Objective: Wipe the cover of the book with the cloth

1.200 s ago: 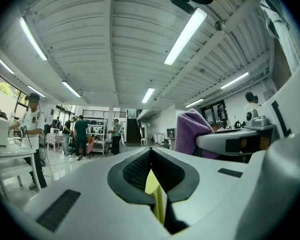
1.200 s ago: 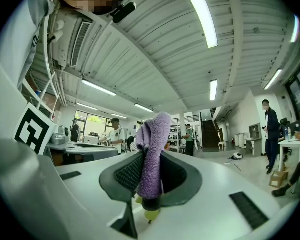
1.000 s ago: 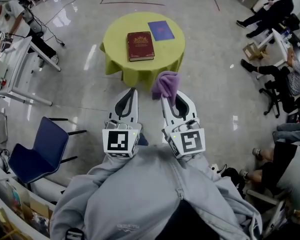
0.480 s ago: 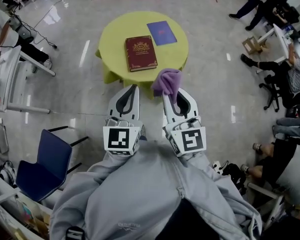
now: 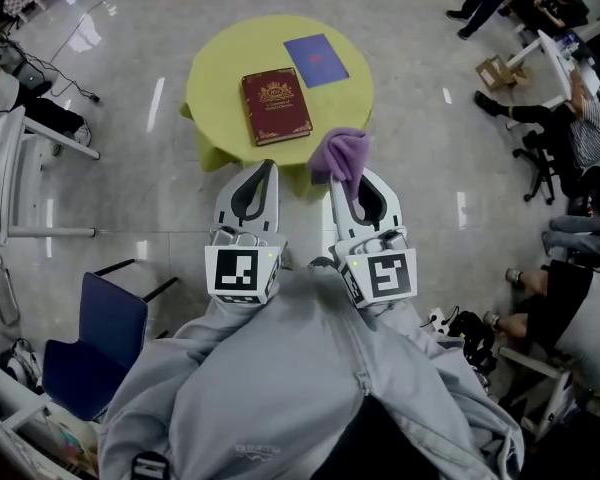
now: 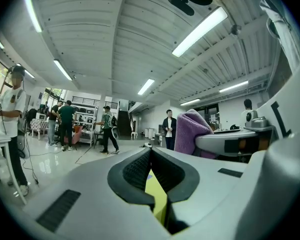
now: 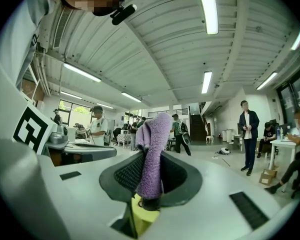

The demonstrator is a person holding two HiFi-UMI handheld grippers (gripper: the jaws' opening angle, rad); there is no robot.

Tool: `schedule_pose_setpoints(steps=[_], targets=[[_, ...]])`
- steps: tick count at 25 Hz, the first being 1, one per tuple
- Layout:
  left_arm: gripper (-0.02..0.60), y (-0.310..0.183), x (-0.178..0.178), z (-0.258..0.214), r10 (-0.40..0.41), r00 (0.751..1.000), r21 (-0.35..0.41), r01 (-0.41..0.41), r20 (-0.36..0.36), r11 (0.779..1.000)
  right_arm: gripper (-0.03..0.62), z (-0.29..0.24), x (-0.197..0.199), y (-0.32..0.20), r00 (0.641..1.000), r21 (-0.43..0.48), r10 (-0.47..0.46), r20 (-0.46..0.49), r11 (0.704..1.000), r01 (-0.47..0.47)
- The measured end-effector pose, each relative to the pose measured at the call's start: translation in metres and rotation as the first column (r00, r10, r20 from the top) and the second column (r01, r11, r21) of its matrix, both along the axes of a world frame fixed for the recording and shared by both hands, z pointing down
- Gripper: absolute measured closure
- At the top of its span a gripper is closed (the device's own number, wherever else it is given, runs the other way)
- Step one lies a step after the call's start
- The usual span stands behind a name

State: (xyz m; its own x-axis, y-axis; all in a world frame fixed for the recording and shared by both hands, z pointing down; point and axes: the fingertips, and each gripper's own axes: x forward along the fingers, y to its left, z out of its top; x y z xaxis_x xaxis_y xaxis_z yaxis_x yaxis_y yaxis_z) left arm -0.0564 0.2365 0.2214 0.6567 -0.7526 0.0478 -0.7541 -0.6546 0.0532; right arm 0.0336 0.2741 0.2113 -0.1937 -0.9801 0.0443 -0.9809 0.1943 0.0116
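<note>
**Two grippers pointing at the table, cloth clamped in the right one**

The person is holding both grippers side by side, aiming them away toward the round yellow-green table. The left gripper is carrying its jaws pressed together with nothing between them. The right gripper is clenching a bunched purple terry cloth, which is sticking up past its tips over the table's near edge.

The dark red hardcover book is lying cover-up mid-table, its long axis running near to far with the far end leaning slightly left, apart from the cloth. A flat blue booklet is lying just beyond it to the right. A blue chair is standing near left, and people are sitting at the right.
</note>
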Motion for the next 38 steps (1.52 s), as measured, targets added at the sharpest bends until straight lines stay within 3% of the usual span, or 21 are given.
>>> schedule_pose_setpoints(steps=[9,20,38], targets=[[0.563,-0.011,-0.009,0.004,0.008,1.000,-0.012,-0.008,-0.014,1.000,0.507,-0.003,-0.007,-0.009,1.000,0.004,0.009,-0.010,1.000,-0.009],[0.563,-0.045,-0.009,-0.005,-0.028,0.999,0.025,0.029,-0.041,0.999,0.507,-0.013,-0.009,-0.046,0.999,0.051,-0.038,-0.037,0.998,0.040],[0.563,-0.216,0.040,0.015,-0.125,0.992,-0.022,0.124,-0.023,0.992,0.507,0.015,0.036,-0.229,0.986,-0.020,-0.167,-0.020,0.986,0.167]])
